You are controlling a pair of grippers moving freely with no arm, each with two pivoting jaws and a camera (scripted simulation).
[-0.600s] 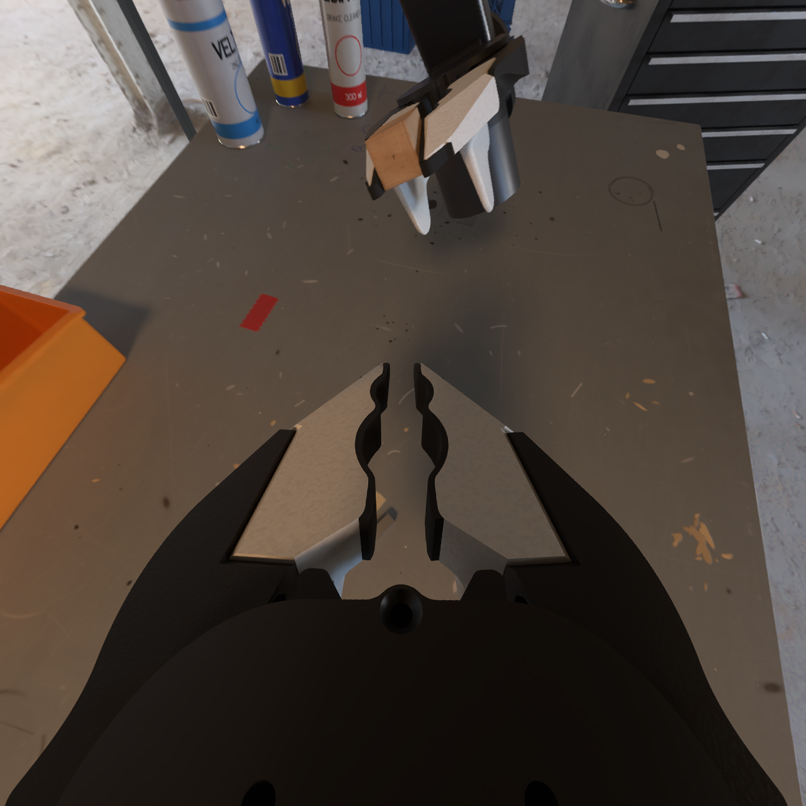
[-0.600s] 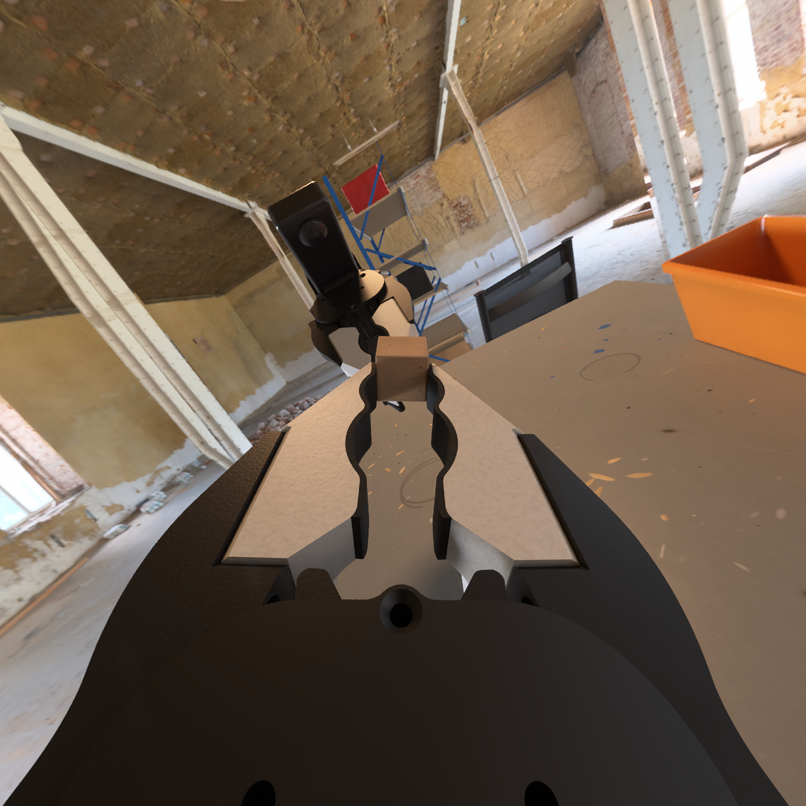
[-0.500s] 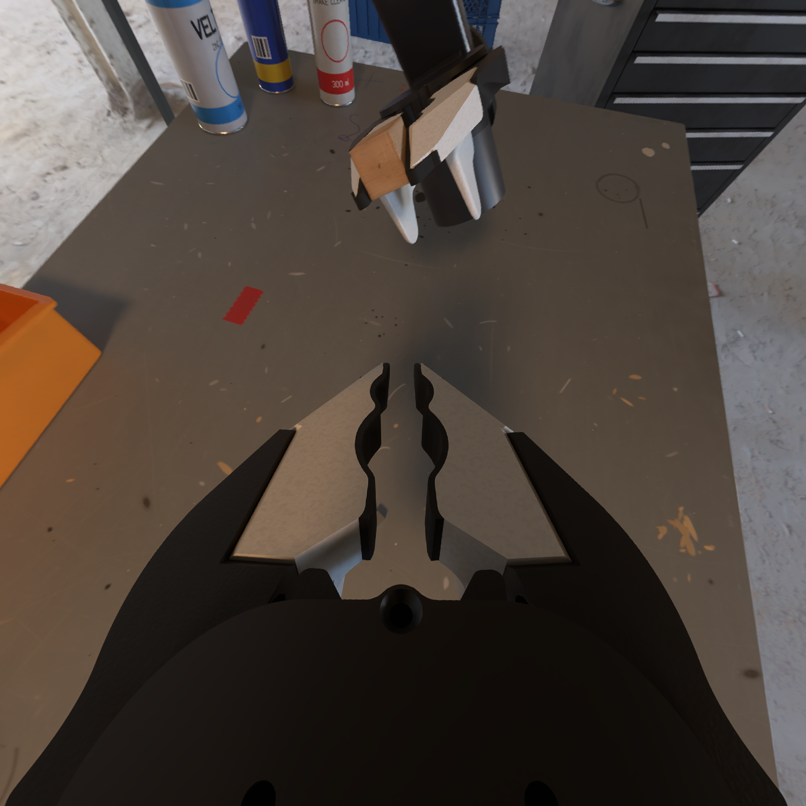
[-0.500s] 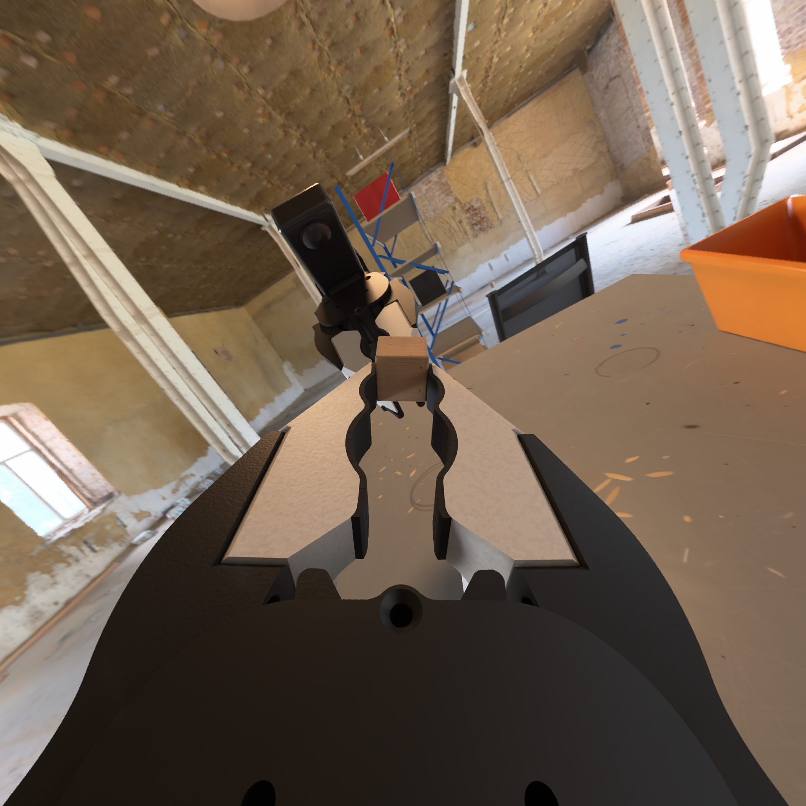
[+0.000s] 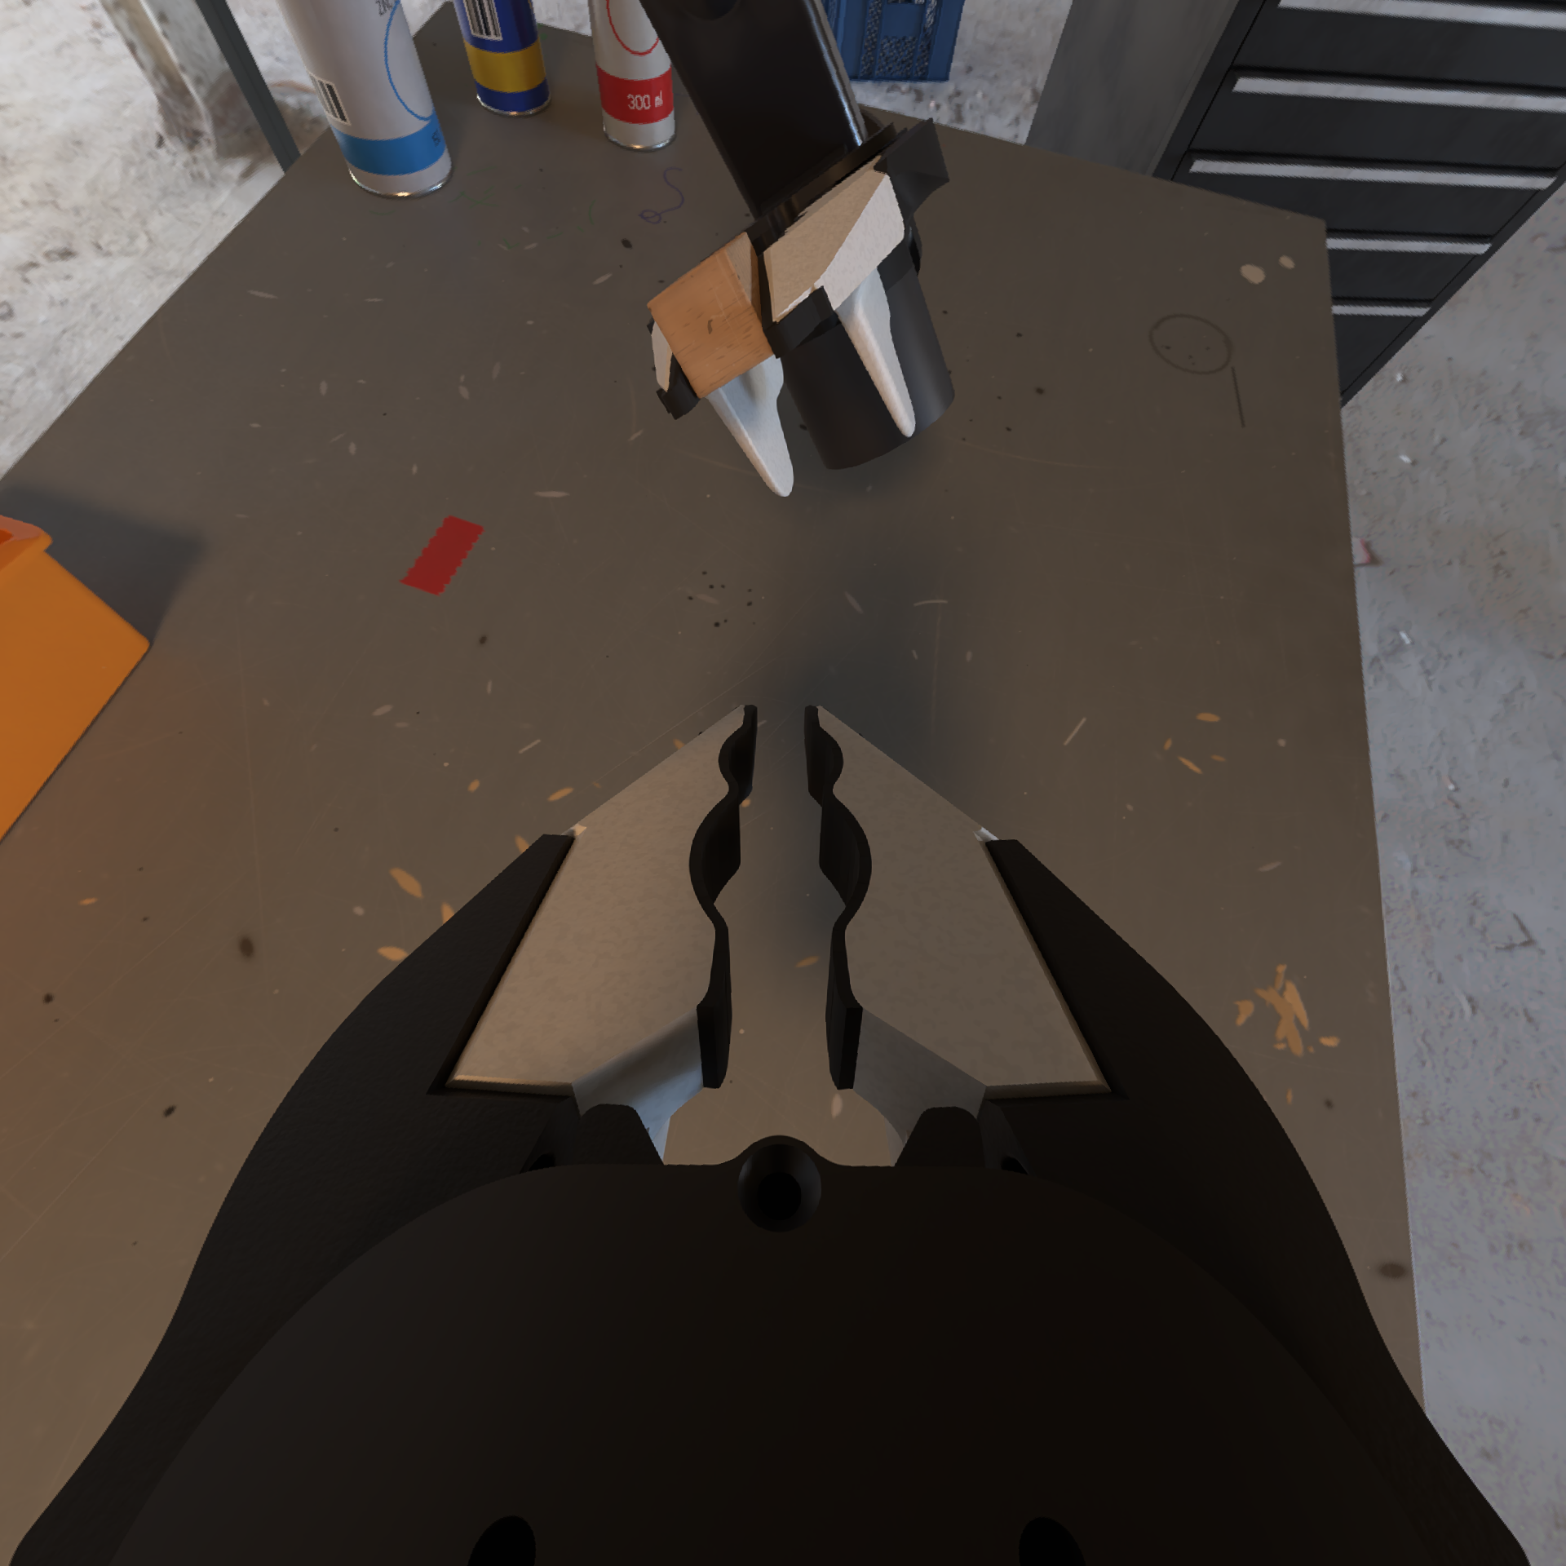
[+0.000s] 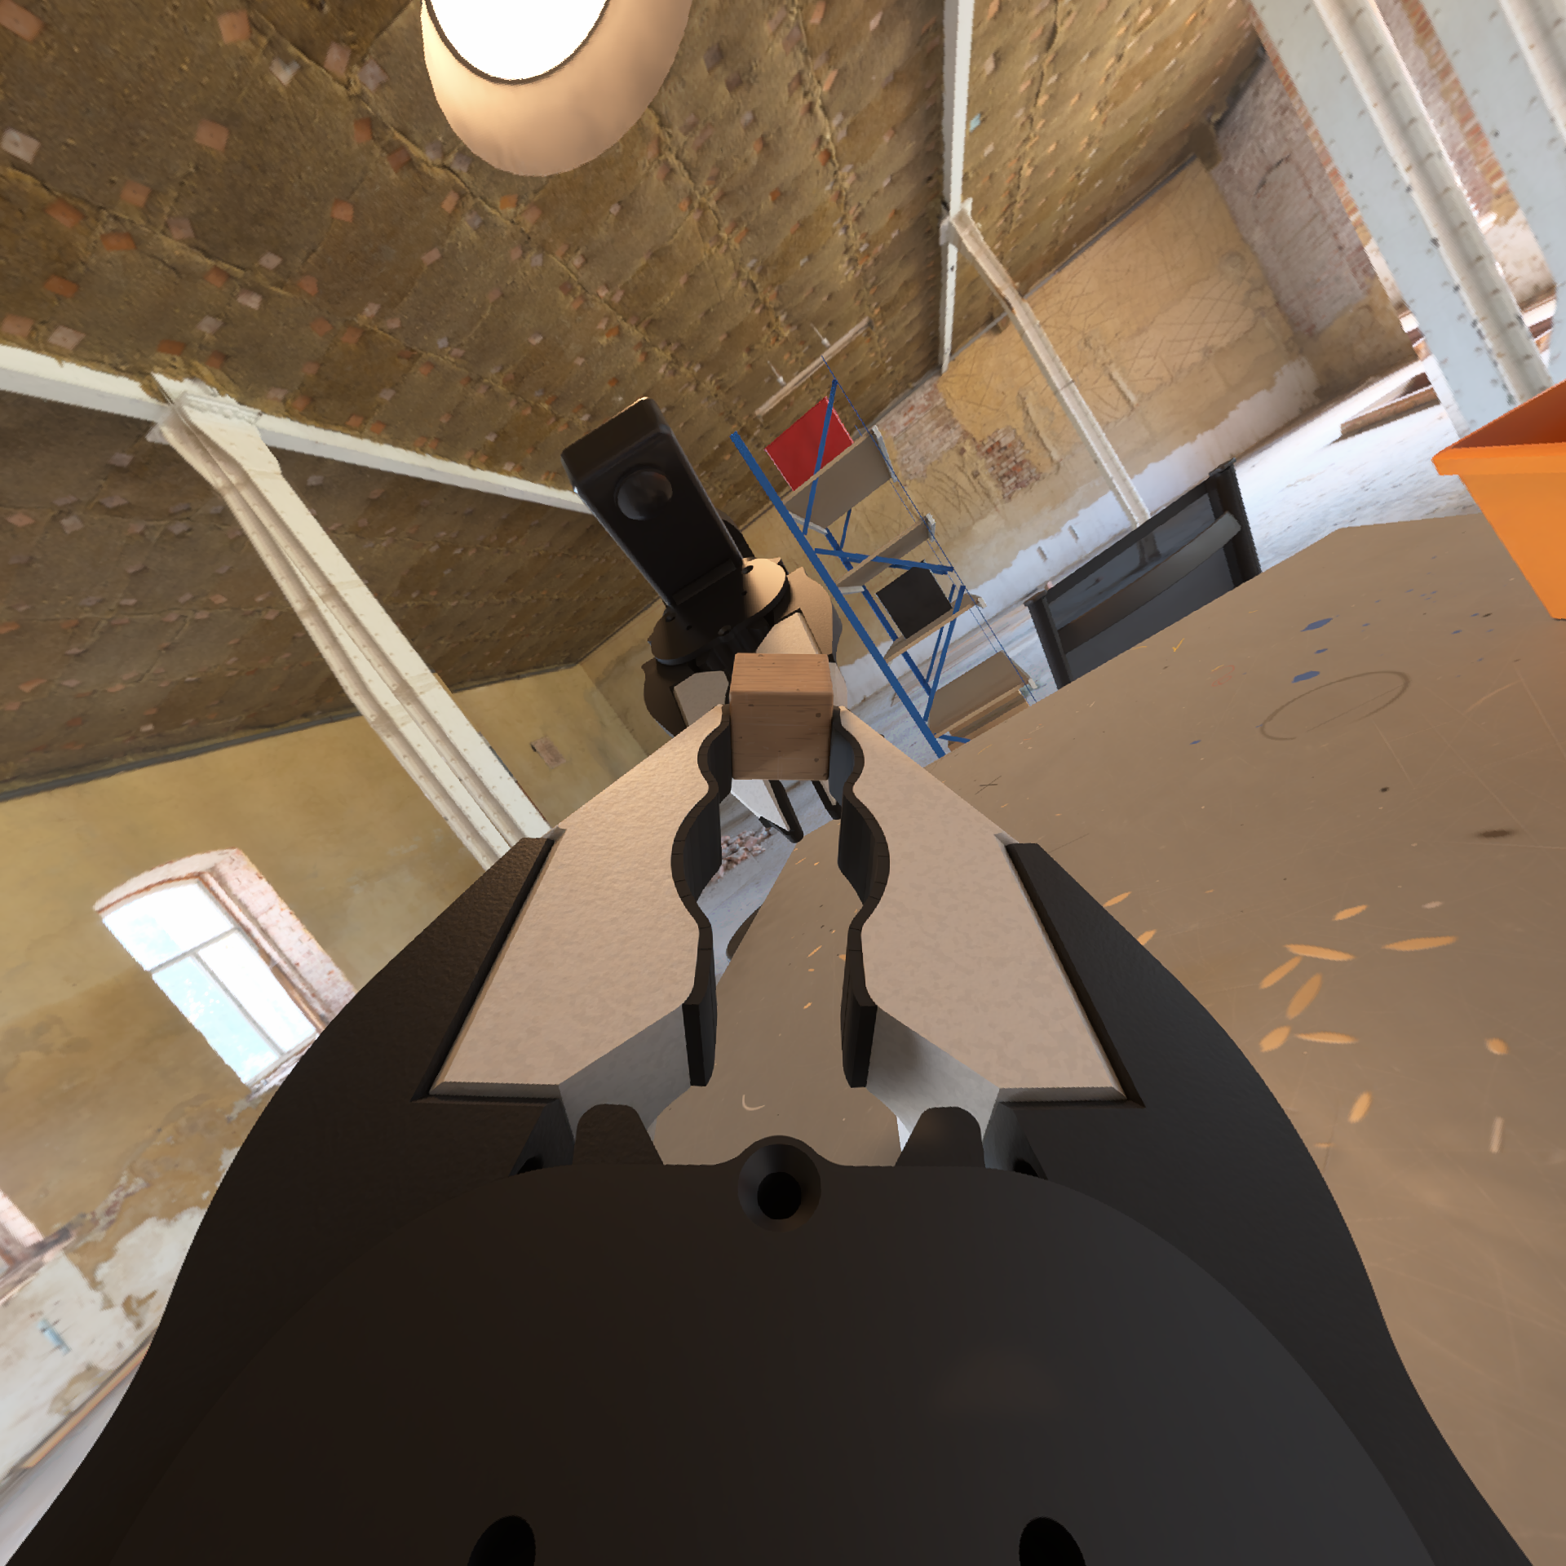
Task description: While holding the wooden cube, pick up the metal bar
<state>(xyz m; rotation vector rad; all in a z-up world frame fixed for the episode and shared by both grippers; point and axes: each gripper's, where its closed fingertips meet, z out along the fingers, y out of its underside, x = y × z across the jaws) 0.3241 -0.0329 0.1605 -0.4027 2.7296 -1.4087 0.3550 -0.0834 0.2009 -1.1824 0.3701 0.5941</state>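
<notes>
My right gripper [image 6: 781,713] is shut on the wooden cube [image 6: 780,729], a small light-brown block pinched at its fingertips, held in the air above the table. In the left wrist view the same gripper [image 5: 729,360] hangs over the far half of the table with the cube [image 5: 708,335] in it. My left gripper [image 5: 780,716] hovers above the table's middle, its jaws nearly closed with a narrow slit and nothing visible in it. Its black body [image 6: 661,525] shows beyond the cube. No metal bar shows in either view.
The grey-brown table [image 5: 1102,593] carries an orange bin [image 5: 51,644] at the left edge, also seen in the right wrist view [image 6: 1517,500]. Three spray cans [image 5: 390,110] stand at the far edge, and a red tape strip [image 5: 442,555] lies nearby. A black drawer cabinet [image 5: 1398,169] stands beyond the right corner.
The left gripper has shifted so the bin and cans slide toward the frame edges. The right gripper has tilted upward, bringing a ceiling lamp into view. Both jaws are unchanged.
</notes>
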